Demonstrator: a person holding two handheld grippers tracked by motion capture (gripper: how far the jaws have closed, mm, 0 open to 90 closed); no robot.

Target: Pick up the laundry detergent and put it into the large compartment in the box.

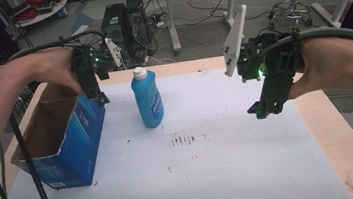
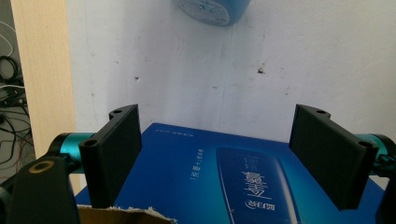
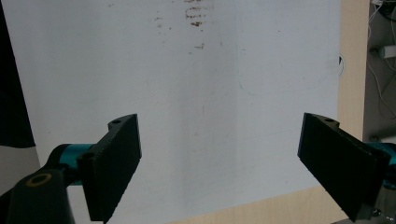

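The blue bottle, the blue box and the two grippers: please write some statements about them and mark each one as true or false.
1. The blue bottle stands upright on the white mat. True.
2. The blue box is closed. False: its top is open.
3. The left gripper is open above the box's edge. True.
4. The right gripper grips the bottle. False: it is open, over bare mat.
5. The bottle is inside the box. False: it stands beside it.
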